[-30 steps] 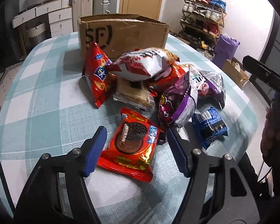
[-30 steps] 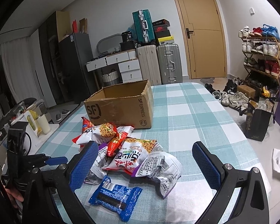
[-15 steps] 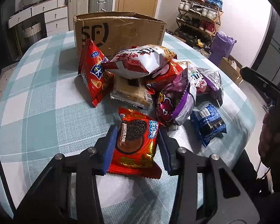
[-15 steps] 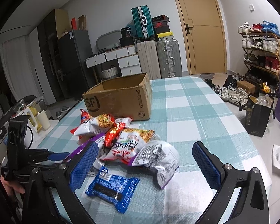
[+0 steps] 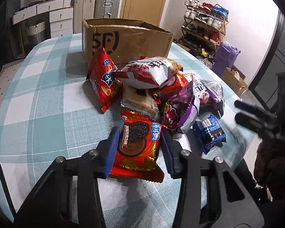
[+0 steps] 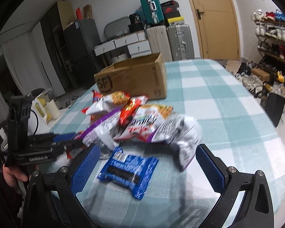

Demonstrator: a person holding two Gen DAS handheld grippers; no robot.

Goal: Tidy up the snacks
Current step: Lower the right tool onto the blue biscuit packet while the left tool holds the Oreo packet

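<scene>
Your left tongs (image 5: 138, 148) sit low and level, blue pads (image 5: 111, 152) closed in against both sides of the red cookie packet (image 5: 137, 144), clamping it. Your right tongs (image 6: 145, 168) are spread wide, pads (image 6: 85, 168) apart, gripping nothing. Your left hand (image 6: 14, 173) wraps the handle; your right hand (image 5: 271, 163) is partly visible, blurred.

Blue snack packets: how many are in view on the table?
1. A blue snack packet lies flat on the table at the near edge of the pile, between the open fingers of the right gripper. Others could be buried in the pile.
</scene>
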